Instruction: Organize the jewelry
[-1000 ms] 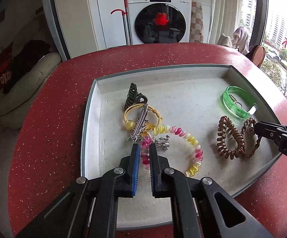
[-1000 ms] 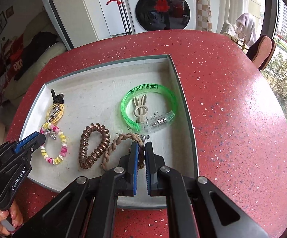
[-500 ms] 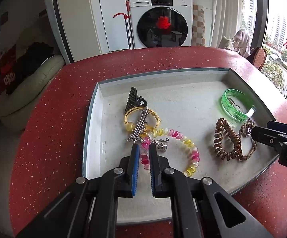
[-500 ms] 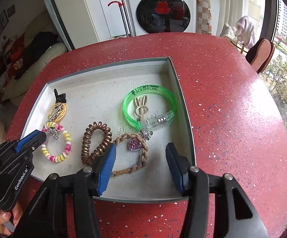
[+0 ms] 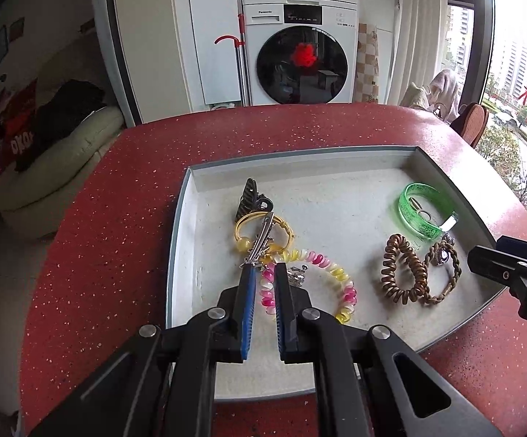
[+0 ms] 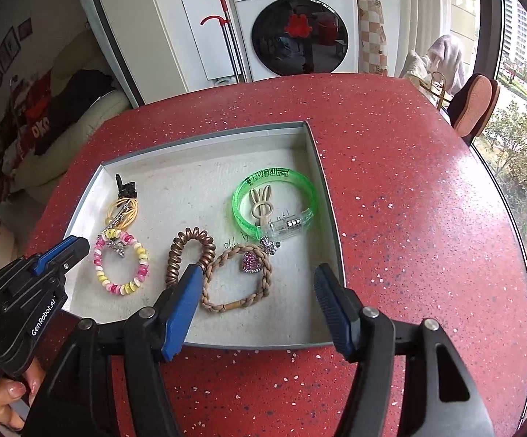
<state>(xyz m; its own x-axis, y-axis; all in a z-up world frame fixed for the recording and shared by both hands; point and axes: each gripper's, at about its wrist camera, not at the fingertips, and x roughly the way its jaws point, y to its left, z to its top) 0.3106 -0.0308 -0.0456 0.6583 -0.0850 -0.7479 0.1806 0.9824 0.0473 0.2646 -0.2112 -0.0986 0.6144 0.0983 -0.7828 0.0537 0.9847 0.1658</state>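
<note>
braided bracelet (image 6: pixel 238 284) lies between opened jaws.

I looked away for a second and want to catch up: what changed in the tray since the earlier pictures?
The right gripper has just opened and let go of the braided band, which now lies flat in the tray, its heart charm uncovered. The left gripper stays shut above the pink-yellow coil bracelet. The other pieces lie as before.

The left gripper (image 5: pixel 262 273) fingers hide part of the pink-and-yellow coil bracelet (image 5: pixel 336 273).
</note>
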